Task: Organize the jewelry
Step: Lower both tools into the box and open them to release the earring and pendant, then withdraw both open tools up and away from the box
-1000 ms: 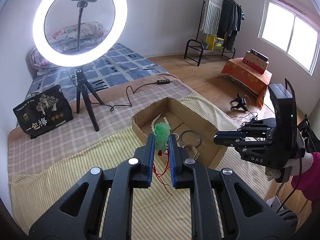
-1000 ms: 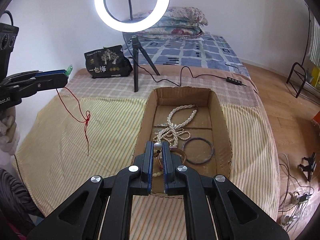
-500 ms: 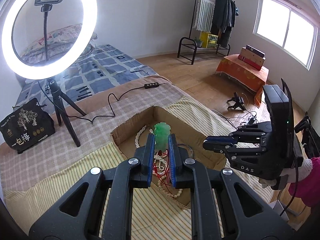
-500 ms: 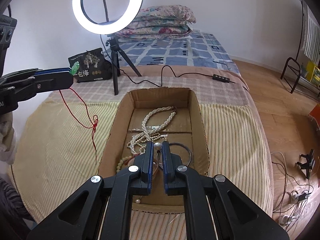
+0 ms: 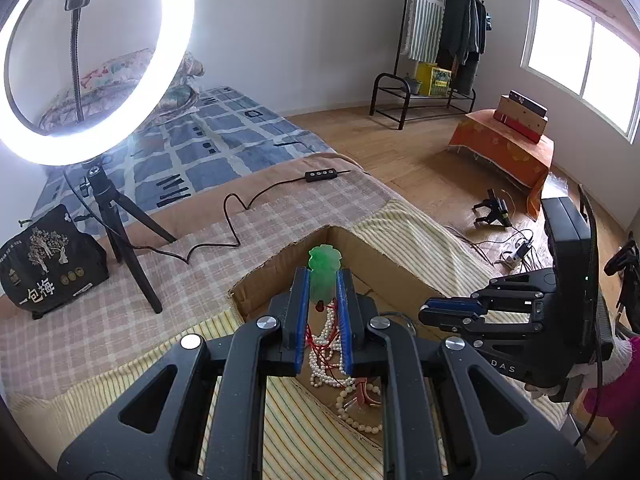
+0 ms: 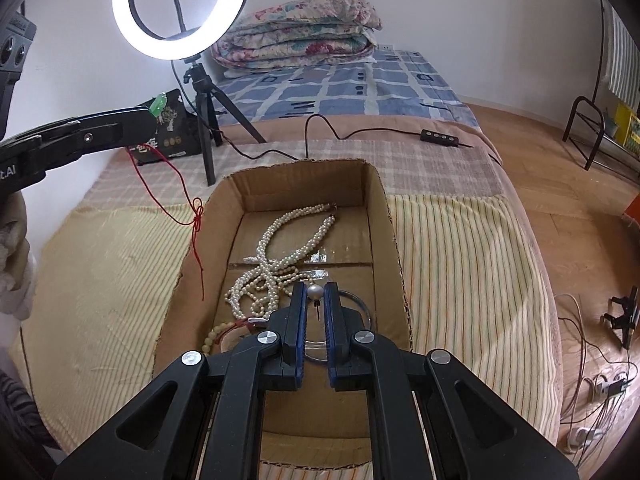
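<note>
My right gripper (image 6: pixel 316 298) is pinched near-shut on a pearl stud (image 6: pixel 315 291), its pin hanging between the pads, low over the near end of the box (image 6: pixel 394 240). Left gripper (image 5: pixel 324 280) is likewise clamped, on a green pendant (image 5: pixel 325 270); its red cord (image 6: pixel 182 196) trails down outside the box's left wall in the right view. Beads (image 6: pixel 276 264) and a bangle (image 6: pixel 362 306) lie on the box floor just ahead.

Risks as I see them: the stud is tiny & round, so a slight roll could squirt it out onto the striped cloth (image 6: pixel 460 260). If I lower the pendant w/o clearing the cord, the cord may drape over the wall or snag the beads and drag them.

Vs a sec ago: both hands have come in and down. The pendant was over the cloth left of the box, now it's above the box edge. Grip widths unchanged.
</note>
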A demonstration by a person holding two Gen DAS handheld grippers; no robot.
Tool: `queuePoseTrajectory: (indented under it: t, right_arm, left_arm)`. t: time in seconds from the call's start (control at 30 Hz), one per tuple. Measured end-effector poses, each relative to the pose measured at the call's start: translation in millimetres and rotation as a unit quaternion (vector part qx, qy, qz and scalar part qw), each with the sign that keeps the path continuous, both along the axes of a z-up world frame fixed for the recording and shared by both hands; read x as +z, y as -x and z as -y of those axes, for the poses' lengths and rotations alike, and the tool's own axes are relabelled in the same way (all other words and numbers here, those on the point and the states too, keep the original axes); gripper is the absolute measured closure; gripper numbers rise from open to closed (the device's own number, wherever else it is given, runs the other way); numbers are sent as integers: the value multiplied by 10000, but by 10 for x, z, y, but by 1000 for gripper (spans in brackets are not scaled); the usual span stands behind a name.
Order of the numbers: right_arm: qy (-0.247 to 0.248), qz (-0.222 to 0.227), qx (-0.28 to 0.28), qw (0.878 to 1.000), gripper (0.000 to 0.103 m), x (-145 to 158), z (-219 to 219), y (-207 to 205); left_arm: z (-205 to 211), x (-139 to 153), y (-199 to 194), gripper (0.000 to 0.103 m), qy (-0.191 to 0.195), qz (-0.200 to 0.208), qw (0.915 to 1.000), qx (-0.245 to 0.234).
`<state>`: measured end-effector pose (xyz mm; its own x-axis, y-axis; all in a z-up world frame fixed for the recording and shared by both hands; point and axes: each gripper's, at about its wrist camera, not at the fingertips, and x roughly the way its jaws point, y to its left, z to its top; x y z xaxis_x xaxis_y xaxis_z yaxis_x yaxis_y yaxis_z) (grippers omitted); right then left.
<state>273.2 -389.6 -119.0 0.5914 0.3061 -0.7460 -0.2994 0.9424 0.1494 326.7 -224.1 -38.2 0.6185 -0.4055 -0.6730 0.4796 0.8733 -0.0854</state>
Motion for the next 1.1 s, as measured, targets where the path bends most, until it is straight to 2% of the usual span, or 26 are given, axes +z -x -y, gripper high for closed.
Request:
queuePoseTrajectory:
  t: [0.27,0.67,0.7,0.73,0.8,0.83,0.87,0.93,1.0,1.1]
  right_arm:
    - [2,-81,0,10000,96,-90,-10,-23]
    - [134,-86,20,9999,95,-86,-76,28]
    - [149,-88,1,9999,88,-80,-77,33]
    - [154,-80,-27,9998,73,-71,-76,39]
    - [140,-7,-78,9999,60,-37,-69,66]
    - [123,23,-80,9999,60,-20,-66,78]
    - [110,27,-76,9999,60,-5,-65,87]
    - [140,50,-86,9999,60,26,-64,109]
    - [193,63,-108,9997,58,53,-71,135]
    - [246,121,-194,9994,47,96,-71,190]
  left_arm:
    - [8,-123,-86,91,-52,-52,10000,62]
    - [-29,-115,-108,91,-82,-22,9998,160]
    - [-31,-112,-109,91,-77,-17,9998,162]
    - [-35,-108,-107,91,-76,-16,9998,164]
    - [-36,-103,-99,91,-81,-28,9998,170]
    - [-38,-102,-101,86,-77,-33,9998,166]
    - [-37,-96,-94,72,-72,-27,9998,169]
    - [-45,-66,-62,57,-55,66,9998,179]
    - [-49,-39,-35,57,-62,112,9998,177]
    - [-51,-8,-11,56,-59,130,9997,196]
